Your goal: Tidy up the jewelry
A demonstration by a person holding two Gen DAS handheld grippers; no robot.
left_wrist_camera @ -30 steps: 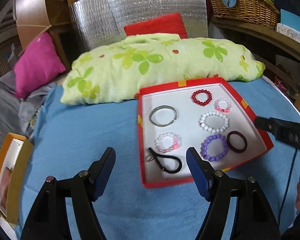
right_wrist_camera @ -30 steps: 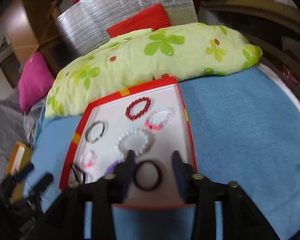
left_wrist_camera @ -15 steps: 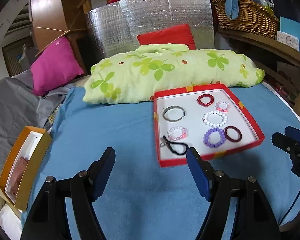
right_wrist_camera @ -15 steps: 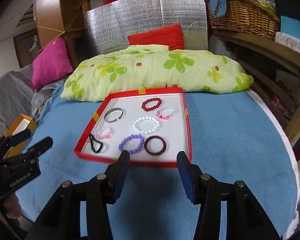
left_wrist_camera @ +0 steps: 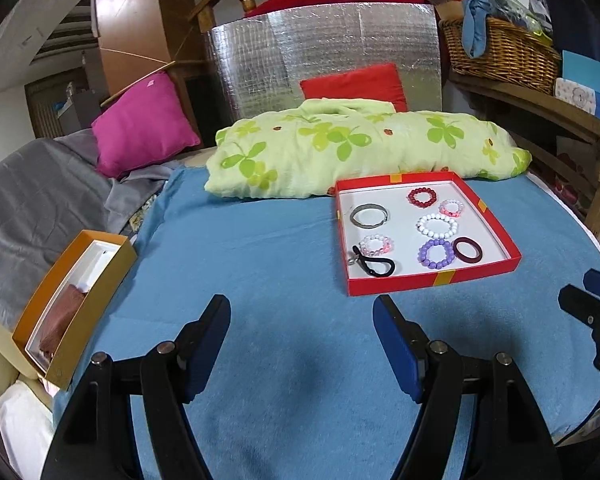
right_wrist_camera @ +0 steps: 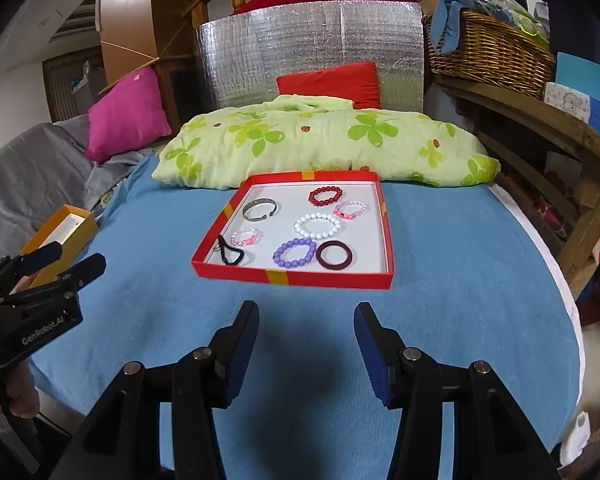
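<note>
A red tray (left_wrist_camera: 432, 281) (right_wrist_camera: 296, 278) lies on the blue cloth. In it lie several pieces: a silver bangle (left_wrist_camera: 369, 215) (right_wrist_camera: 260, 209), a red bead bracelet (left_wrist_camera: 421, 197) (right_wrist_camera: 326, 195), a white bead bracelet (left_wrist_camera: 437, 225) (right_wrist_camera: 317, 226), a purple bead bracelet (left_wrist_camera: 435, 253) (right_wrist_camera: 295, 252), a dark red ring bangle (left_wrist_camera: 467, 250) (right_wrist_camera: 334, 255), two pink bracelets and a black loop (left_wrist_camera: 374, 265). My left gripper (left_wrist_camera: 301, 310) is open and empty, near of the tray. My right gripper (right_wrist_camera: 306, 312) is open and empty, just in front of the tray.
A green flowered pillow (left_wrist_camera: 360, 148) (right_wrist_camera: 324, 144) lies behind the tray. An orange box (left_wrist_camera: 74, 304) (right_wrist_camera: 60, 236) sits at the left edge of the cloth. A wicker basket (left_wrist_camera: 500, 52) stands on a wooden shelf at the right. A pink cushion (left_wrist_camera: 144, 124) is far left.
Both grippers have pulled back from the tray and risen. The dark red ring bangle that was between my right fingers now lies in the tray. Both stay open.
</note>
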